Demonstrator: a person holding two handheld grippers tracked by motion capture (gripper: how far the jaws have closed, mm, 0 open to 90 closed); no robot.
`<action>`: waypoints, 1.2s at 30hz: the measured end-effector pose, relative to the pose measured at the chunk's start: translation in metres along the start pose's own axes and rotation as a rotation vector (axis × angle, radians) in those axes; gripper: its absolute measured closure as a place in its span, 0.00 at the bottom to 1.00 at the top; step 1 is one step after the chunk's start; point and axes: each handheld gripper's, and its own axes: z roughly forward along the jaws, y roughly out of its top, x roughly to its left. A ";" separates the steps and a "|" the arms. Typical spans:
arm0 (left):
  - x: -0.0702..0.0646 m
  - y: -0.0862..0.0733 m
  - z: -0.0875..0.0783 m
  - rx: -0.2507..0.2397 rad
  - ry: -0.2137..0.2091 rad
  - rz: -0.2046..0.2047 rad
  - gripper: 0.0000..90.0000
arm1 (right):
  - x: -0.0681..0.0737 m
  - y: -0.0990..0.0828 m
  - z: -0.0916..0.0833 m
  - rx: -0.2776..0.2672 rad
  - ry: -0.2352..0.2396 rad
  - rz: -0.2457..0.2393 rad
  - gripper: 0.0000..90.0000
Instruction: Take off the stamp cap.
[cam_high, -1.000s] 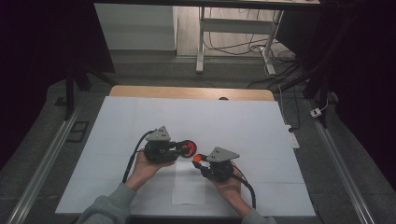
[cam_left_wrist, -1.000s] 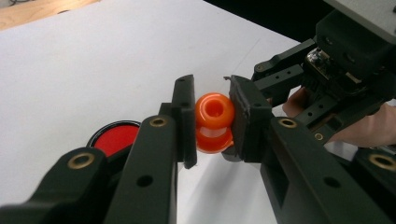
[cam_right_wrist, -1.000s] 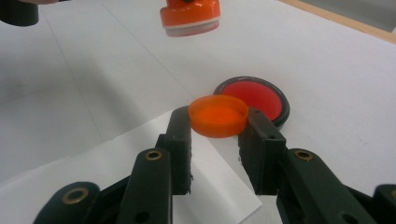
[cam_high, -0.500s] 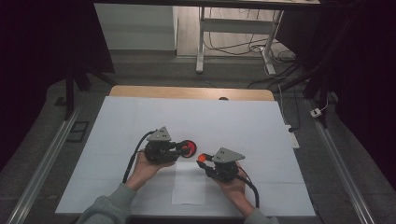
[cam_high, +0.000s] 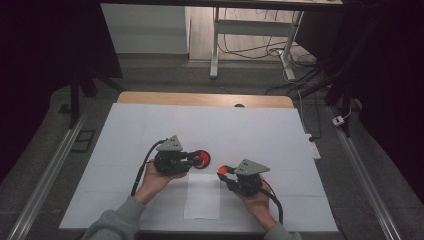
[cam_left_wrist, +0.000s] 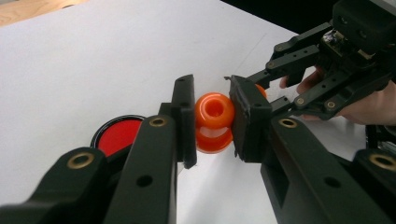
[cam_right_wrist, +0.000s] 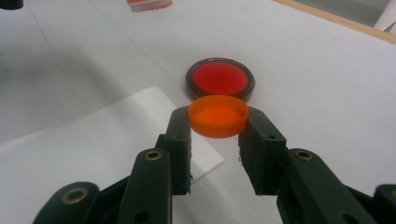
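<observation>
**Two grippers, each pinching an orange piece above a white worktop**

Our left gripper has its jaws pinching an orange spool by the sides, hole facing us. Our right gripper has its jaws pinching an orange cap, held flat and open side up. Just beyond lies a red disc in a dark rim, resting on the worktop beside a paper sheet. We judge the risk is slipping: both grips bear on smooth round sides, so a tilt or knock could pop either piece free.
</observation>
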 end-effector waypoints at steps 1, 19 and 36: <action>0.000 0.000 0.000 -0.001 0.001 0.000 0.80 | -0.002 -0.002 -0.005 0.002 -0.006 0.003 0.72; -0.001 0.000 0.002 0.009 -0.002 0.007 0.80 | -0.019 -0.025 -0.047 0.007 -0.072 0.047 0.72; 0.000 -0.001 0.004 0.018 0.001 0.005 0.80 | -0.038 -0.048 -0.092 0.003 -0.154 0.084 0.72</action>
